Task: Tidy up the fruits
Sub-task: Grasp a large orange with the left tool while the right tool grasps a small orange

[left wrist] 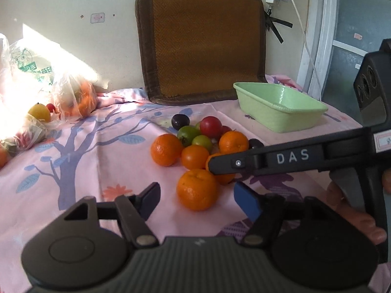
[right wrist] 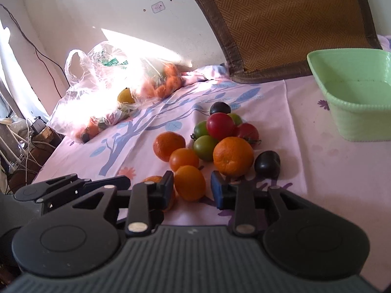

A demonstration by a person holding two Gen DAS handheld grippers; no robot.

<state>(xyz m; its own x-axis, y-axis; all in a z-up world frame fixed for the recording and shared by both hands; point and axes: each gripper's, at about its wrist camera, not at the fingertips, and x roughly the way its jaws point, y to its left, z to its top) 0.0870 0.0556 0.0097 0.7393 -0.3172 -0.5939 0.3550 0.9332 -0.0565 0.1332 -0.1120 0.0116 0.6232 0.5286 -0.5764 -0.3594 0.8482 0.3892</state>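
A pile of fruit lies on the pink cloth: oranges, green tomatoes (left wrist: 188,133), a red one (left wrist: 210,127) and dark plums (right wrist: 266,164). My left gripper (left wrist: 198,201) is open and low over the cloth. The nearest orange (left wrist: 196,189) sits between its fingers with a gap on each side. My right gripper (right wrist: 193,190) is open around a smaller orange (right wrist: 189,183), and its right pad stands clear of the fruit. In the left wrist view, one black finger (left wrist: 244,162) of the right gripper crosses over that fruit. An empty green basin (left wrist: 281,107) stands at the back right.
A clear plastic bag (right wrist: 107,78) holding more fruit lies at the sunlit back left, with a yellow fruit (left wrist: 39,112) beside it. A brown woven mat (left wrist: 202,41) leans on the wall. Cables and the table's left edge (right wrist: 48,151) show in the right wrist view.
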